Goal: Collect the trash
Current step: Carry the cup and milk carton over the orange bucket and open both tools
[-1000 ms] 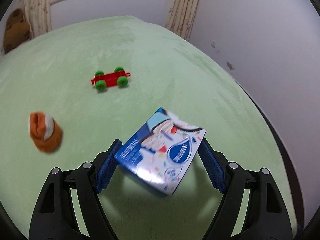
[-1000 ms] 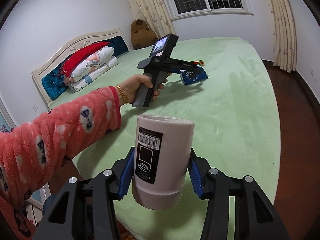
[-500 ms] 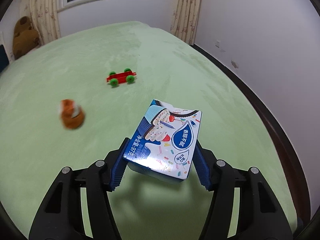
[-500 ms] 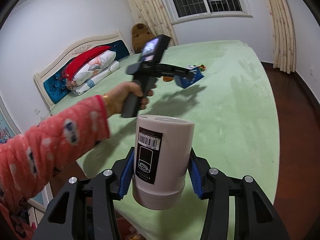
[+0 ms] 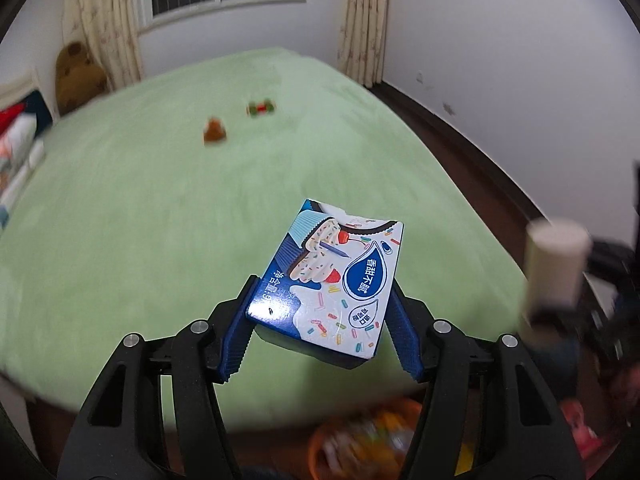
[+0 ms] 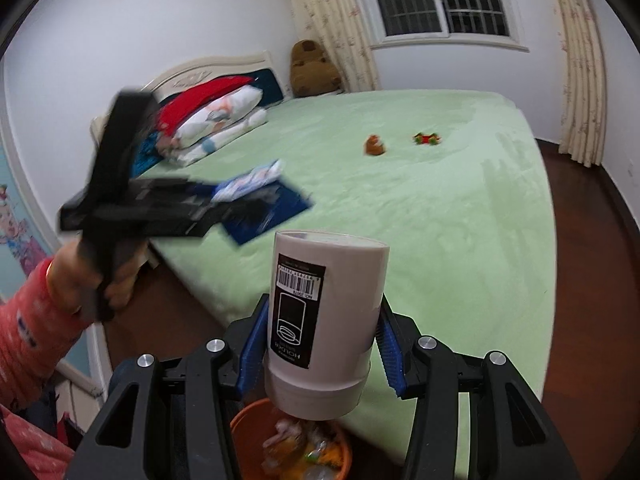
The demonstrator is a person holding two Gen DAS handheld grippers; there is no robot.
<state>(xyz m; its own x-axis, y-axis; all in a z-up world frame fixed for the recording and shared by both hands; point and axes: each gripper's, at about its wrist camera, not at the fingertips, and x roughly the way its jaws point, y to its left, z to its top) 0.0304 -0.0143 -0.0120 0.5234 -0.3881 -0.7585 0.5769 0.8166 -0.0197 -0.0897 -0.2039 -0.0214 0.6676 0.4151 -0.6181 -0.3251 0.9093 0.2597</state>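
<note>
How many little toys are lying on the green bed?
2, side by side far up the green bed: a small brown-orange plush toy and, to its right, a red toy car with green wheels. Others may be hidden.

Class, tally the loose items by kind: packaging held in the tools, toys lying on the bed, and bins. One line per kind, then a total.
Held packaging: 2, snack box and white canister
Toys on bed: 2, red toy car and brown plush
Bins: 1, orange trash bin
Total: 5

Snack box (image 5: 334, 280) now off bed, over bin (image 5: 360, 440).
</note>
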